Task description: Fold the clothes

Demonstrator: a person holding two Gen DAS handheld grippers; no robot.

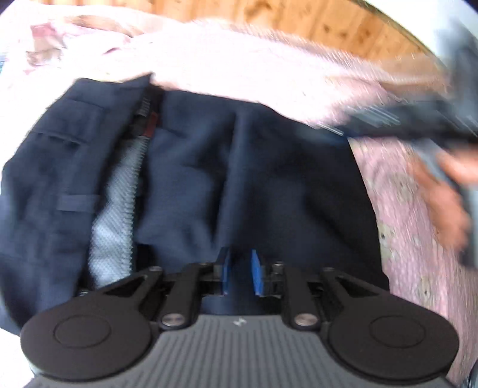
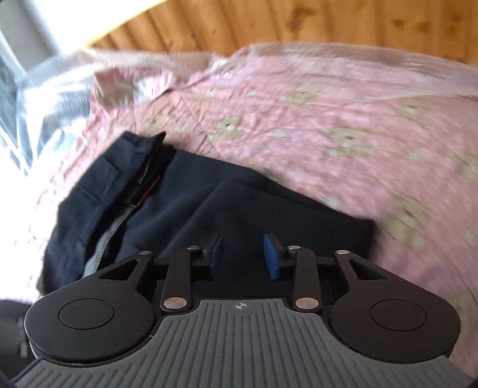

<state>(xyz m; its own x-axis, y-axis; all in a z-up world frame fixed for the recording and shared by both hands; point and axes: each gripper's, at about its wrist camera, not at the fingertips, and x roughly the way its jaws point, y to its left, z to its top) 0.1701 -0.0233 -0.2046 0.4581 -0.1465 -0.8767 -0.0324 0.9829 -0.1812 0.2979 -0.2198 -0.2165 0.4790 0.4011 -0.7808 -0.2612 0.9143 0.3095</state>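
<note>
In the left wrist view, the left gripper (image 1: 240,273) is sitting nearest the lens, its blue pads (image 1: 257,276) standing apart with nothing between them, hovering over the trousers (image 1: 227,179). These dark navy trousers are lying folded on the pink bedspread (image 1: 403,209), waistband toward ten o'clock, grey lining showing. A red tag sits by the zip; no writing is readable. A pale pink cloth (image 1: 239,80) is lying across twelve o'clock. At three o'clock, the right gripper (image 1: 418,125) is showing as a blur, with a hand (image 1: 448,191) on it.

In the right wrist view, the right gripper (image 2: 243,256) is holding its jaws apart, empty, above the trousers (image 2: 179,203). This view alone is showing the bear print on the bedspread (image 2: 328,125), and a wooden wall (image 2: 269,24) at twelve o'clock.
</note>
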